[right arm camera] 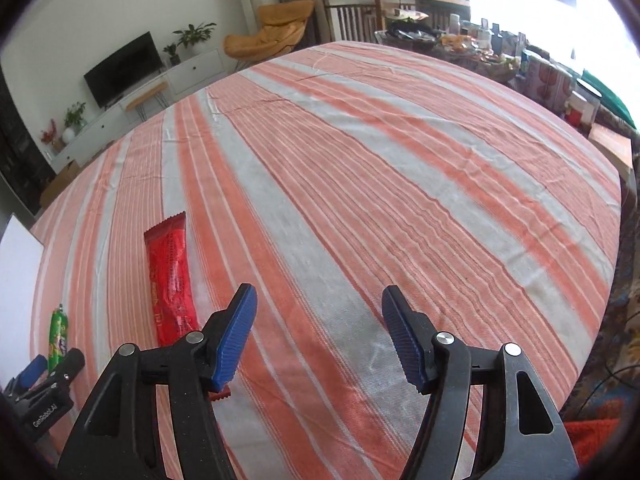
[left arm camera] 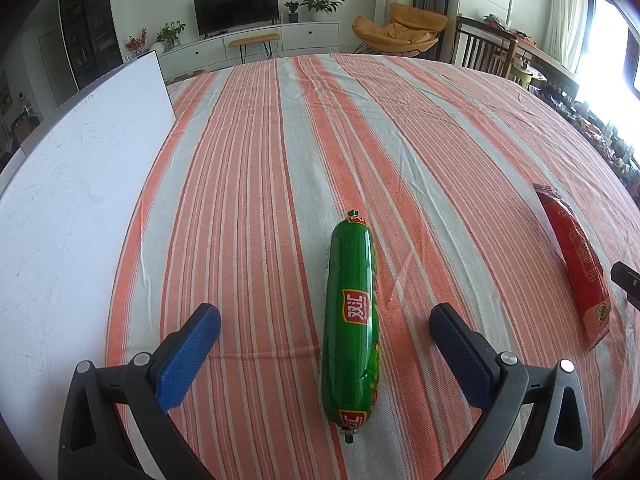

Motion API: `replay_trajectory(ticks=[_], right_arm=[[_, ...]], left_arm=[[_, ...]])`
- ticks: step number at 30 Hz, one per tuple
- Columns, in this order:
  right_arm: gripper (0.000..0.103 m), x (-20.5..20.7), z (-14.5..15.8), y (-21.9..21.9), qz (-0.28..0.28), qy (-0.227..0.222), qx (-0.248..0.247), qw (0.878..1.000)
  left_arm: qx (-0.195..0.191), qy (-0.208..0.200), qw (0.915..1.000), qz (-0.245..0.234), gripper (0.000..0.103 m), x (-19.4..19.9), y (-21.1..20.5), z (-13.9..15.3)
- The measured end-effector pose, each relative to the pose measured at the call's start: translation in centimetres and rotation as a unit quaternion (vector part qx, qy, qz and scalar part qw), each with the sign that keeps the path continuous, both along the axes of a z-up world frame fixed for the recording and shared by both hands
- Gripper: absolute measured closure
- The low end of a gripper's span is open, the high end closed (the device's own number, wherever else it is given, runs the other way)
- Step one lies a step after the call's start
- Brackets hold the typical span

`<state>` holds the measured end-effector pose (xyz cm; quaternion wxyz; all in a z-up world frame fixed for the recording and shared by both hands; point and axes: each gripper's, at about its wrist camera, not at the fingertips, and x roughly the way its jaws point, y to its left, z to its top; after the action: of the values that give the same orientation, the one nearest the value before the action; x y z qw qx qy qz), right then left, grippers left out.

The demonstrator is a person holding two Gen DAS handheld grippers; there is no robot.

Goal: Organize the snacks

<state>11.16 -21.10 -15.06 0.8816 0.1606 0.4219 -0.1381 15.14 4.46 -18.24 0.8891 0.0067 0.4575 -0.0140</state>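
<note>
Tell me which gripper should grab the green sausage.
Left. The left gripper is open with the green sausage lying between its fingers. The right gripper is open over bare tablecloth, nearer the red packet.

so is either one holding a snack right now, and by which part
Nothing is held. The left hand-held gripper is open around the green sausage without touching; the right hand-held gripper is open beside the red packet.

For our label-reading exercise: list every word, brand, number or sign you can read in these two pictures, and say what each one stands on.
"双汇": white characters on a red patch on the green sausage; repeated, partly cut off, at its near end.
"GenRobot.AI": white print on the black body of the left gripper.
Red snack packet: darker print, too blurred to read; its emblem in the left wrist view is also unreadable.
</note>
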Motion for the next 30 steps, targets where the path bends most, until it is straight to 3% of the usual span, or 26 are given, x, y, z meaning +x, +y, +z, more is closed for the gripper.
replay_trajectory(ticks=[30], right_arm=[[0.034,-0.26,-0.14,-0.24,-0.004,-0.007,0.028,1.000]], left_arm=[[0.000,0.000,1.0000,0.000,0.000,0.00,-0.01,-0.02]])
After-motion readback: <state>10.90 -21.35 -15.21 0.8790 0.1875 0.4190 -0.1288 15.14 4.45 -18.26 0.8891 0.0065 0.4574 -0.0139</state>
